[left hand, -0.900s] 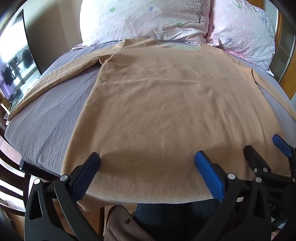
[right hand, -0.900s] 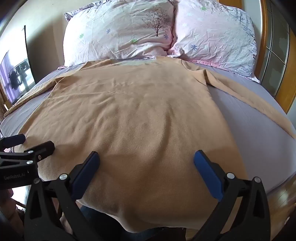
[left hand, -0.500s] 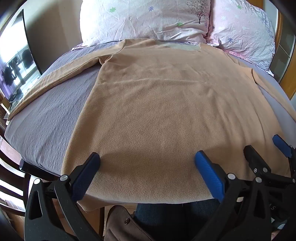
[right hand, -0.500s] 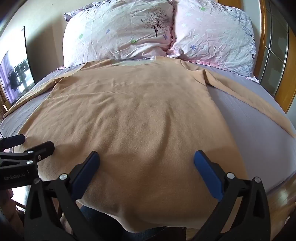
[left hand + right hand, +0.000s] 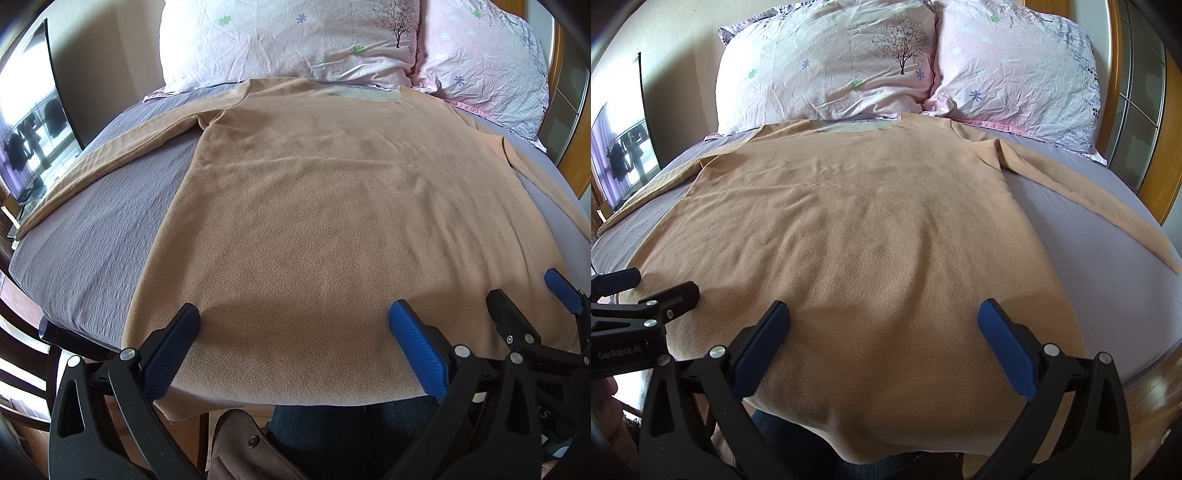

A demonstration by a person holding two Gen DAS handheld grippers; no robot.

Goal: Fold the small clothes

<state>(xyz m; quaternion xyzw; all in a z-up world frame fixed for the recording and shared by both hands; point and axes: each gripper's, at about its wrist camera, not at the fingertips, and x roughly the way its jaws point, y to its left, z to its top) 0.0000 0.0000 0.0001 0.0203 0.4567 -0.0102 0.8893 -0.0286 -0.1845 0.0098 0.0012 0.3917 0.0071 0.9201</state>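
From my feeds, the tan long-sleeve shirt [image 5: 332,229] lies flat across the grey bed [image 5: 96,251], filling mid-frame, collar toward the pillows [image 5: 827,66] up top. My left gripper [image 5: 293,328] and right gripper [image 5: 884,325] hover at its hem along the bottom, jaws spread wide, gripping nothing.

Shirt [image 5: 332,229] hem drooped over the bed [image 5: 96,251] edge at 6 o'clock; its underside was out of sight. Right sleeve ran off frame at 3 o'clock in the left wrist view. Left tool [image 5: 295,343] and right tool [image 5: 884,341] bodies were cut by the lower edge. Mirror [image 5: 26,140] at 9 o'clock: reflections too small to identify. Brown item [image 5: 243,450] at 6 o'clock was partly cropped, unidentifiable.
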